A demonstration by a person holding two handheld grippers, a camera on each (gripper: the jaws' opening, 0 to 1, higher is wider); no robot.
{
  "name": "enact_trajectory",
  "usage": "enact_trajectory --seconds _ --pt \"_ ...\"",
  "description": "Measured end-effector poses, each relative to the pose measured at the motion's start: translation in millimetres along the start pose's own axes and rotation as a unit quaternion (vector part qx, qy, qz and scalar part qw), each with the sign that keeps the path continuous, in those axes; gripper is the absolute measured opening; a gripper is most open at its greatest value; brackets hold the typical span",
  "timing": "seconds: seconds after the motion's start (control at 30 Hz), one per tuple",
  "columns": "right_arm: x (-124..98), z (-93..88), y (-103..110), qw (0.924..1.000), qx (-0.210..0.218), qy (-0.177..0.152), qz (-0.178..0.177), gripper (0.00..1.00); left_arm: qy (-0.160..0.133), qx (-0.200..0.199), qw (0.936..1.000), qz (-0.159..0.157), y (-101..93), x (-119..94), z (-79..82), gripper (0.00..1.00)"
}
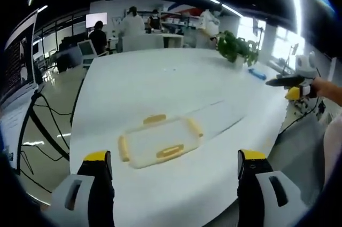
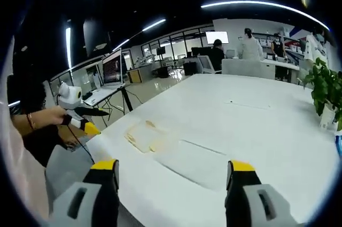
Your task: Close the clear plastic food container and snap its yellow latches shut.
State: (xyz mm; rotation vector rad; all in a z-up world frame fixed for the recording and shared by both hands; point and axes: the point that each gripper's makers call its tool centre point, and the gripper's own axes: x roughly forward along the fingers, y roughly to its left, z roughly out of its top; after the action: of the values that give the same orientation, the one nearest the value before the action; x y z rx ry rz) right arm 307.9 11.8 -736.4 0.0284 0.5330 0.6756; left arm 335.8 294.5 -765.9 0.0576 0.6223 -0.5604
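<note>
While both hand-held grippers hung off the near edge, the big white table (image 1: 176, 85) carried the job: a long glossy top with a faint seam line running across it. Room behind was an open office with ceiling light strips, people standing at a far counter (image 1: 152, 40), monitors at the side desks. Potted plant (image 1: 236, 48) sat near the table's far right corner in the left gripper view, with a small blue item (image 1: 257, 73) just beside it; an open laptop (image 2: 112, 69) stood on a side desk in the right gripper view.

Clear plastic food container (image 1: 159, 142) lay flat on the table near the front edge, lid appearing to sit on it, four yellow latches (image 1: 170, 151) around the rim, one per side. Couldn't tell if any latch was snapped down.

Left hand-held gripper (image 1: 175, 164) was wide open, yellow-tipped jaws far apart, nothing between them, short of the container and not touching it. Right hand-held gripper (image 2: 173, 172) was likewise spread wide and empty, well apart from the container (image 2: 144, 135), which lay ahead to its left.
</note>
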Motion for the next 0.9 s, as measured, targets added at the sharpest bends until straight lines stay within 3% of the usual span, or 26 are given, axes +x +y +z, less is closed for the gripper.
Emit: enact_trajectory --seconds 0.53,0.67,0.8,0.9 --pt "0 -4.8 -6 1.0000 0.006 0.003 -0.006 0.82 0.010 0.009 0.9998 -0.015 -8.2 5 -3.1 0.96" --pt "4 -5.0 -5 0.9999 -0.004 0.009 0.002 0.82 0.030 0.034 0.9986 -0.026 -7.0 11 -10.5 0.95" --pt "13 -1.3 -1 0.9994 -0.023 0.017 0.018 0.82 0.068 0.068 0.9947 -0.037 1.2 17 -24.0 0.94" --pt "19 3.2 2 0.9988 -0.035 0.019 0.028 0.82 0.074 0.079 0.9933 -0.040 6.2 19 -22.5 0.93"
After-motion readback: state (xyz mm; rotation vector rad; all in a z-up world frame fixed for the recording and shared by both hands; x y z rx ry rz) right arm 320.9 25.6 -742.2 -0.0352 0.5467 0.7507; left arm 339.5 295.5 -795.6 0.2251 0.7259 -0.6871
